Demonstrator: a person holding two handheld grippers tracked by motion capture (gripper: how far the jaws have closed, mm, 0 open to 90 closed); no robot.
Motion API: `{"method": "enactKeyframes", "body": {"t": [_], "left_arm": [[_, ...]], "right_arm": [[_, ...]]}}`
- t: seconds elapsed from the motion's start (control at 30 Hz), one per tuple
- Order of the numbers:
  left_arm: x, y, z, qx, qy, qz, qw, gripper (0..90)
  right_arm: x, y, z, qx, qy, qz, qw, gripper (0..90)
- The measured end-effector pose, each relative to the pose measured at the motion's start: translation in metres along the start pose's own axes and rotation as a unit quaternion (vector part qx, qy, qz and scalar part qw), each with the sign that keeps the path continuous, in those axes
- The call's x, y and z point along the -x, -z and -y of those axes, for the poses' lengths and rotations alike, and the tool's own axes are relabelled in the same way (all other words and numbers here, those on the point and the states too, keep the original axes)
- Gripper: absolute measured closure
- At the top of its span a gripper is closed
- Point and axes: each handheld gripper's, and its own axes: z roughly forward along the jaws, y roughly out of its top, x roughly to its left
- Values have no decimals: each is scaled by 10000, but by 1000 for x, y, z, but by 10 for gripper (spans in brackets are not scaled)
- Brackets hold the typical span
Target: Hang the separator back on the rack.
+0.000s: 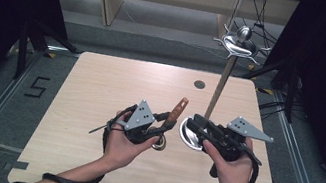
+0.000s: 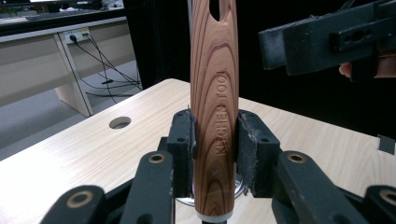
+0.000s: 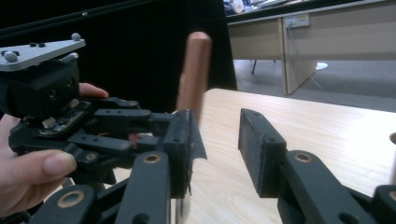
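Observation:
My left gripper [image 1: 169,123] is shut on a wooden-handled kitchen tool [image 1: 178,108] and holds it nearly upright above the table's middle. In the left gripper view the brown handle [image 2: 215,116], stamped KITCHEN TOOL, is clamped between both jaws of the left gripper [image 2: 215,140]. A small metal ring [image 1: 159,145] shows under that gripper. Just to the right stands a utensil stand with a round metal base [image 1: 187,137], a wooden pole [image 1: 220,86] and a hooked metal top [image 1: 240,41]. My right gripper [image 1: 195,125] is at that base, open; in its own view the right gripper [image 3: 217,140] holds nothing.
The light wooden table [image 1: 100,90] has a round cable hole [image 1: 199,84] near its far edge. Wooden desks [image 3: 303,42] and trailing cables [image 2: 102,65] lie beyond the table. Dark curtains flank both sides.

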Motion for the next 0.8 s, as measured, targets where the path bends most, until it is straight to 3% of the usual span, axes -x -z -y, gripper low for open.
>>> {"method": "enactKeyframes", "body": {"t": [0.2,0.6,0.63,0.7,0.8], "left_arm": [[4,-5,-2,5,-24,14,10000,677],[10,-12,-4,-30,-87,34,10000,677],[10,-13,-5,-30,-83,25,10000,676],[11,-14,-5,-22,-91,40,9999,676],[12,-16,-6,-26,-99,57,9999,677]], "right_arm": [[-7,-9,-2,54,-11,-115,9999,656],[-4,-18,-7,17,61,39,10000,651],[-5,-18,-7,6,-43,80,10000,652],[-3,-20,-7,103,83,104,9999,654],[-5,-21,-7,63,-54,106,9999,675]]}}
